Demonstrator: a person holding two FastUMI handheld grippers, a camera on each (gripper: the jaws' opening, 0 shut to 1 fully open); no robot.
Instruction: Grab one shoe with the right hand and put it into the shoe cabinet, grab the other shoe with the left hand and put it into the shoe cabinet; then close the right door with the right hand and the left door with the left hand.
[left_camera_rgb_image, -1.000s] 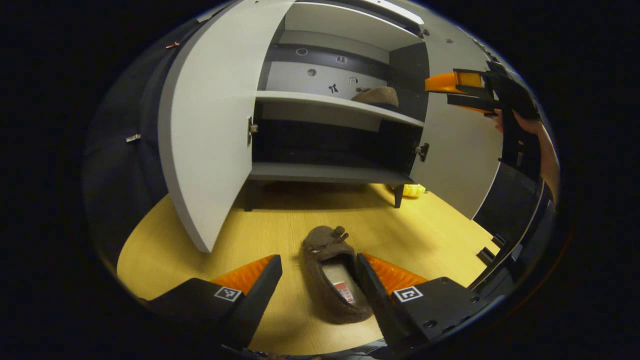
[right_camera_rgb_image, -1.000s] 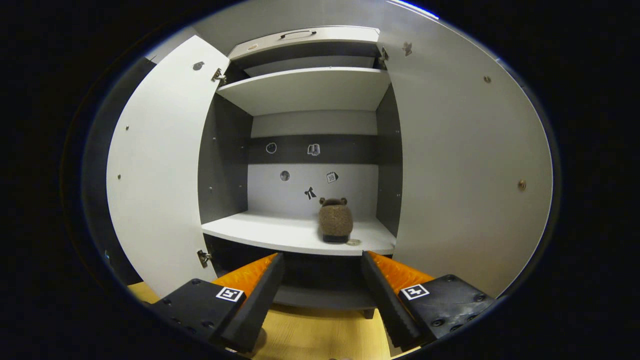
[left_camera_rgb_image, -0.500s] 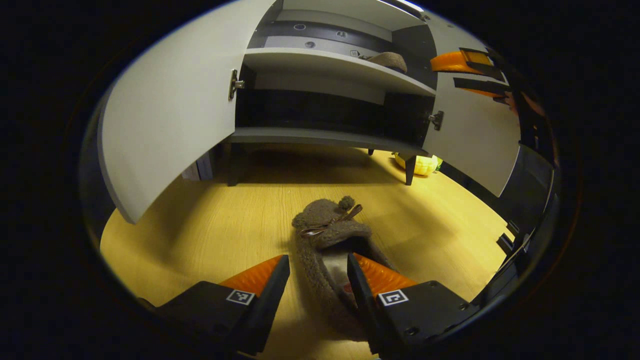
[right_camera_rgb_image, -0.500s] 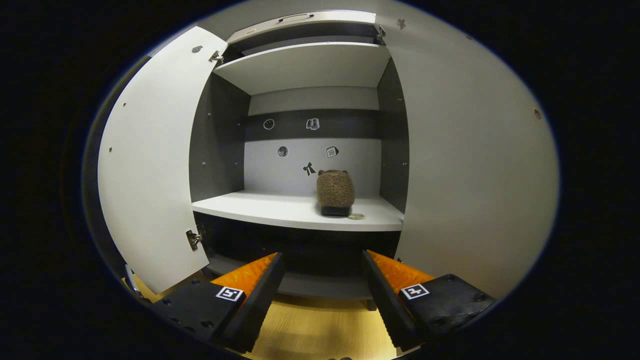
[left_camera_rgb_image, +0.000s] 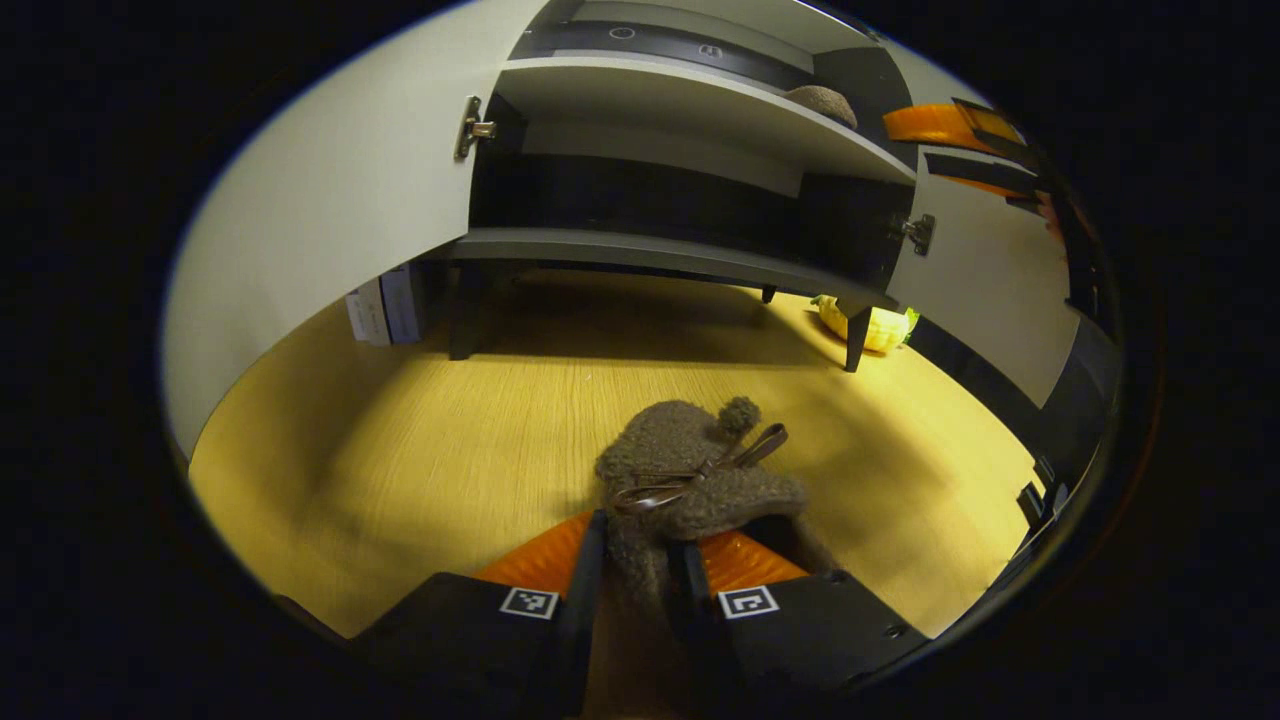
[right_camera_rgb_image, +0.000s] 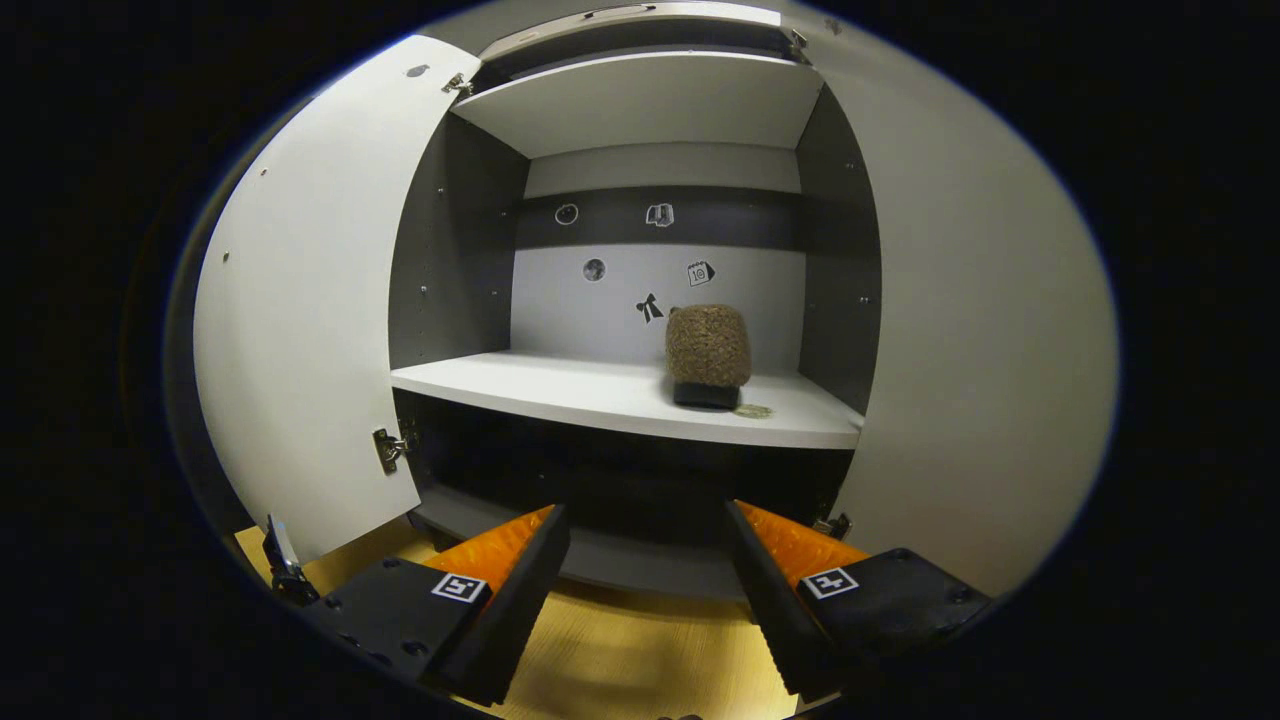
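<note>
one shoe (left_camera_rgb_image: 690, 480) pinched; other shoe (right_camera_rgb_image: 708, 345) shelved.

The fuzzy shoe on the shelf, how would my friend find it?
Find the grey shoe cabinet with both doors open. On its white middle shelf, toward the right, stands the brown fuzzy shoe, the one thing on that shelf.

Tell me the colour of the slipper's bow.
Dark brown, a thin glossy ribbon bow on the fuzzy brown slipper; clearest in the left gripper view.
</note>
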